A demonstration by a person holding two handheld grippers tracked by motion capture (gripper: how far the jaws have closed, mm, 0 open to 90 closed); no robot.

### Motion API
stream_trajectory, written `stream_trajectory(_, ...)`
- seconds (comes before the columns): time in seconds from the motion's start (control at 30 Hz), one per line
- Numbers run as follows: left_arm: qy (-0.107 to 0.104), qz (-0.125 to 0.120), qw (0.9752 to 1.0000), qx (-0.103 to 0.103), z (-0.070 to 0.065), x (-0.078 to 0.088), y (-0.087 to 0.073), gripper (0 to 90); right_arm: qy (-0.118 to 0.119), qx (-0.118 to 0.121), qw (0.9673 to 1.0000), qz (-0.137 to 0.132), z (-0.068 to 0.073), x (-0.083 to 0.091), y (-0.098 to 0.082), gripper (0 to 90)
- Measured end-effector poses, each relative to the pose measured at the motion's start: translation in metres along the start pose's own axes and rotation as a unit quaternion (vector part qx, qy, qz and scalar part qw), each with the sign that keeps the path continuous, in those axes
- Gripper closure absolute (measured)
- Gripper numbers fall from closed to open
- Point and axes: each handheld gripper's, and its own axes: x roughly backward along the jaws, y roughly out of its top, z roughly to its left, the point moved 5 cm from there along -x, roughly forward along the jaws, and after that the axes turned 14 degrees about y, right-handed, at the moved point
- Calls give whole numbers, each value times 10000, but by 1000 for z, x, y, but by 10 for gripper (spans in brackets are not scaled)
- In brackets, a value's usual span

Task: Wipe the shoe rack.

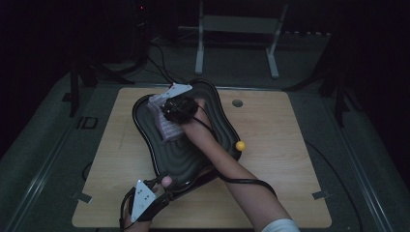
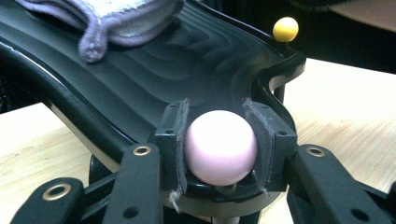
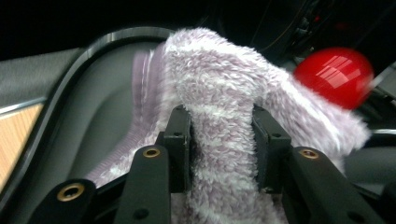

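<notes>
- Two grippers work one black wavy tray (image 1: 145, 126), which sits at the centre of the high view on a wooden table (image 1: 290, 183)
- Left gripper (image 2: 220, 149), low left in the high view, has its jaws closed partway on a pink ball knob (image 2: 220, 147) at the tray's near rim, the pads pressing both sides; this looks like steadying
- Right gripper (image 3: 222, 140) pinches a fluffy lilac-and-white cloth (image 3: 224, 154) between its jaws, bunched up over the tray's upper-left part
- Step in hand, as I judge it: wiping the tray's ribbed floor with the cloth while the other hand holds the tray
- Next move likely calls for dragging the cloth down along the grooves, pressed flat
- Edges: the raised rim bounds the stroke; a red ball knob (image 3: 334, 77) sits just beside the cloth, a yellow ball knob (image 1: 240, 145) at the right rim
- Open room lies in the tray's lower middle, bare of anything
</notes>
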Motion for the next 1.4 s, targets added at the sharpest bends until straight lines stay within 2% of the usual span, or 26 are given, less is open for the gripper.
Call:
stream_trajectory(0.3,67,-26,10000,-6,-1,0,0,597,135,208,9996,118,14,7,-17,639)
stream_trajectory(0.33,116,-53,9999,-26,-2,0,0,594,213,270,9994,107,21,11,-28,639)
stream_trajectory(0.4,116,-63,9999,-36,-2,0,0,574,232,306,9992,107,26,15,-37,640)
stream_trajectory(0.47,128,-79,9999,-1,-1,1,0,560,232,306,9992,107,26,15,-37,640)
stream_trajectory(0.5,185,-98,9997,154,2,5,2,541,291,324,9990,113,34,21,-50,640)
stream_trajectory(0.53,185,-98,9997,154,2,5,2,541,309,326,9989,115,36,24,-54,639)
stream_trajectory(0.57,149,-175,9993,301,3,9,6,541,333,314,9989,103,38,26,-58,639)
stream_trajectory(0.63,150,-180,9992,328,3,10,8,532,354,302,9989,99,41,27,-62,640)
stream_trajectory(0.8,116,46,9993,353,2,18,3,507,443,334,9984,147,53,38,-83,639)
stream_trajectory(1.0,222,257,9986,394,4,31,-12,475,494,302,9982,177,57,44,-91,639)
stream_trajectory(1.07,222,257,9986,394,4,31,-12,476,498,305,9982,164,57,44,-92,639)
stream_trajectory(1.2,225,769,9959,416,2,21,-31,481,484,304,9983,142,59,46,-95,640)
stream_trajectory(1.3,171,810,9959,361,0,18,-34,480,494,272,9983,125,60,46,-97,639)
stream_trajectory(1.33,140,893,9955,282,-3,16,-37,467,496,282,9983,130,60,47,-98,639)
stream_trajectory(1.4,152,1001,9945,254,-6,14,-40,464,518,264,9982,125,60,48,-100,639)
